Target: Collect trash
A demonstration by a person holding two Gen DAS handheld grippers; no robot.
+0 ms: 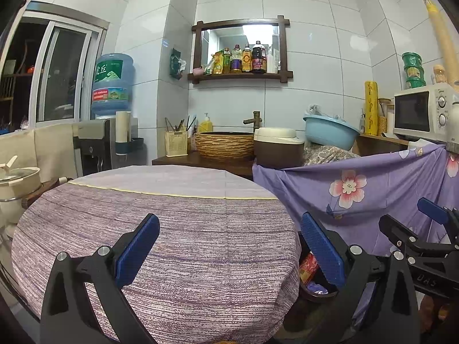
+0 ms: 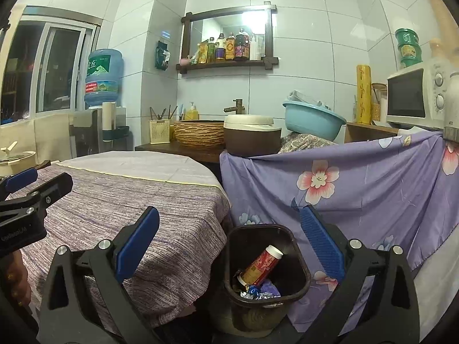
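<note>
Blue-padded fingers frame both views. The left gripper (image 1: 229,250) is spread wide with nothing between its pads, held over the near part of the round table (image 1: 160,229) and its striped purple cloth. The right gripper (image 2: 229,246) is just as wide open and holds nothing; it hangs above a dark bin (image 2: 298,269) that stands on the floor just right of the table's edge. Trash lies inside the bin: a red bottle (image 2: 262,266) with a white cap leans against the wall, and beneath it sit a crumpled purple scrap (image 2: 271,288) and some silvery wrapper (image 2: 258,295). To the right of the bin hangs a purple flowered sheet (image 2: 358,200). Farther back a wooden counter carries a woven basket (image 2: 199,133), a brown and white cooker (image 2: 251,136) and a blue basin (image 2: 312,121). A microwave (image 2: 413,97) stands at far right, a water jug (image 2: 103,78) at far left.
</note>
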